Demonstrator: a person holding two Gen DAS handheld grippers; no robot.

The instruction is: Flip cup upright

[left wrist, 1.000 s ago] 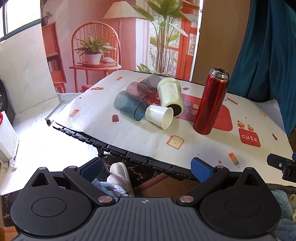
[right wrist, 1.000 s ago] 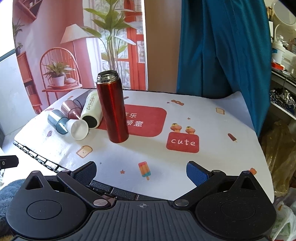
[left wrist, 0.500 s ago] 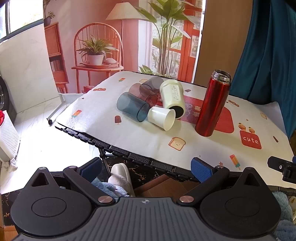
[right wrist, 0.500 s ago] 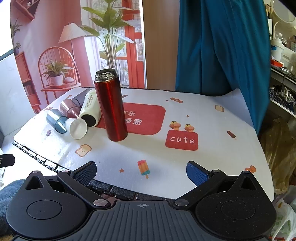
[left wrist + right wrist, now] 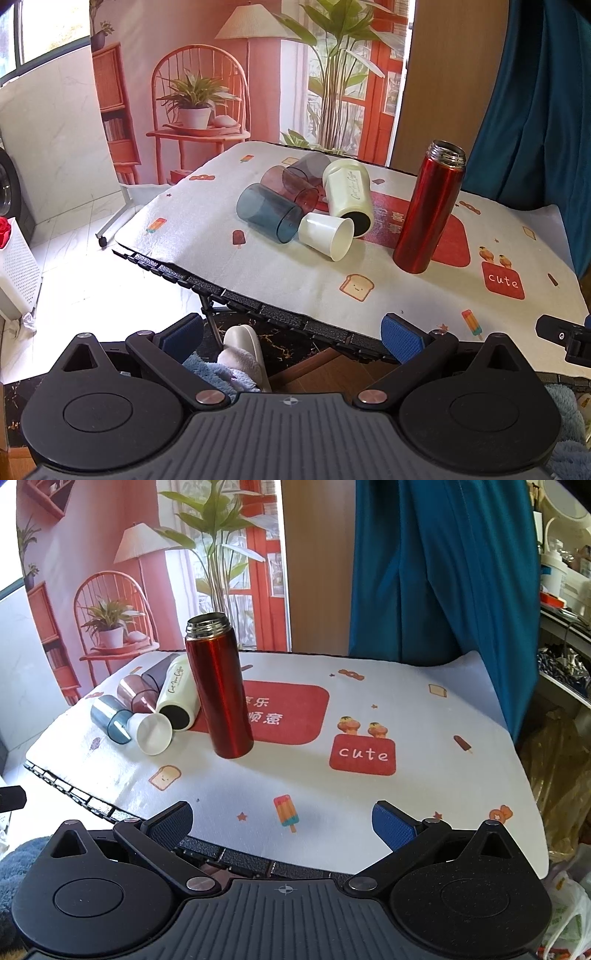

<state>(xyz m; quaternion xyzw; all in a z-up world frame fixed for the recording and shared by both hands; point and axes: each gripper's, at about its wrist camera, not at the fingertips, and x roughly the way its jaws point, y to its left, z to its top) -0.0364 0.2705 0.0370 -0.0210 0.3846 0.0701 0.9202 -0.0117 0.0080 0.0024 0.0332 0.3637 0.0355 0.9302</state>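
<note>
Both grippers (image 5: 291, 328) (image 5: 282, 823) are drifting nearer the table (image 5: 295, 280), jaws wide open, holding nothing. Cups (image 5: 325, 236) are lying tipped beside an upright flask (image 5: 428, 210).

Printed backdrop (image 5: 258, 74), teal curtain (image 5: 443, 572), seemingly sunlit floor (image 5: 74, 266)

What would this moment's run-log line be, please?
left gripper open | right gripper open | red flask upright | white cup lying

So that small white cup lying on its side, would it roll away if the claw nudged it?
Probably, though not straight. The white cup tapers, so it would likely curve in an arc. It looks thin and light, so even a gentle push may send it skidding. The blue tumbler appears to rest against it and might block rolling that way.
</note>
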